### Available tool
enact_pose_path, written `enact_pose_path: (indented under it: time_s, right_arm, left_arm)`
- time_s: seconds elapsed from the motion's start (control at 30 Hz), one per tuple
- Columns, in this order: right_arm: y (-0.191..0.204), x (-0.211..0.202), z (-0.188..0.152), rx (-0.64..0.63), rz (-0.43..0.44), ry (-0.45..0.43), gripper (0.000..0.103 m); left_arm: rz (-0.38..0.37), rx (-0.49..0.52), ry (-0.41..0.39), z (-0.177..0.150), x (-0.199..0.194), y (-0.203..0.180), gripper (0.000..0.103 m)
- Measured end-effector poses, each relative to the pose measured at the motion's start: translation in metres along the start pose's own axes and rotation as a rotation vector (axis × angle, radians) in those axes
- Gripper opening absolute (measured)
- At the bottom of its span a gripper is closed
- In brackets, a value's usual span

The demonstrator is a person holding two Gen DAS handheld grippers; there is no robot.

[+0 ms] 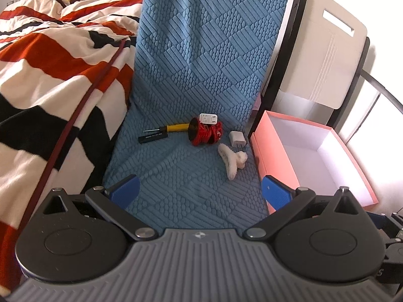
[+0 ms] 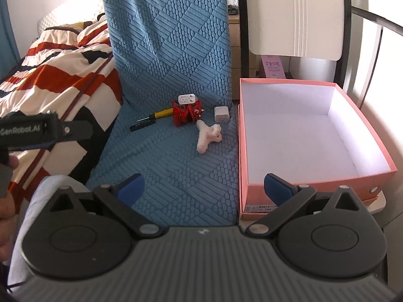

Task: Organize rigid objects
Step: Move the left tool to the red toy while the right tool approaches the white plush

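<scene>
Hovering low over the blue textured seat cover (image 1: 191,176), left gripper (image 1: 200,191) jaws spread wide, nothing held. Right gripper (image 2: 204,188) same: wide open, empty, its right finger in front of the near wall of the pink box (image 2: 314,183). Both well back from the items.

Items sit clustered at the back of the seat, near the backrest crease: white fuzzy hair claw clip (image 1: 233,161) nearest, white charger plug (image 1: 238,139) just behind it and close to the box, red toy (image 1: 205,134) in the middle with a second white adapter (image 1: 208,119) lying against its top, yellow-handled screwdriver (image 1: 173,127) to its left, and a black slim bar (image 1: 152,138) just in front of the screwdriver tip. Pink box stands open beside the seat, white inside, looks empty, on a second chair. Striped blanket (image 1: 50,75) on the bed to the left.

Risks, as judgement: the cluster is tight, so wide jaws going for the red toy could knock the adapter off or push the screwdriver. Screwdriver and black bar lie flat and thin on soft cover, so a pinch may slip or grab fabric. Clip is irregular, may twist in grip. Plug near the seat edge could get nudged into the gap by the box.
</scene>
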State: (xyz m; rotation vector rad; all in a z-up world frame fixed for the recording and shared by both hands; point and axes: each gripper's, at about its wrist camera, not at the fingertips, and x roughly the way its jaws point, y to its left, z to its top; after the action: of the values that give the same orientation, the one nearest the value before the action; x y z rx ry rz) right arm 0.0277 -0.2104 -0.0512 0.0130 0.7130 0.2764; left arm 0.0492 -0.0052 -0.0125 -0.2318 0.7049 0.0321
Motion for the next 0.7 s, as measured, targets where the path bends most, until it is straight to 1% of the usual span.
enact_pose_path:
  time_s: [0.27, 0.4, 0.7]
  right_arm:
    - [0.009, 0.028, 0.009, -0.017, 0.015, 0.011, 0.103]
    - [0.012, 0.043, 0.015, -0.018, 0.037, 0.032, 0.103]
    - [0.017, 0.076, 0.029, -0.041, 0.036, 0.067, 0.103]
  left_arm:
    - [-0.029, 0.015, -0.001, 0.016, 0.041, 0.009, 0.103]
    - [-0.025, 0.021, -0.001, 0.025, 0.058, 0.018, 0.103]
    - [-0.035, 0.012, 0.005, 0.043, 0.093, 0.037, 0.103]
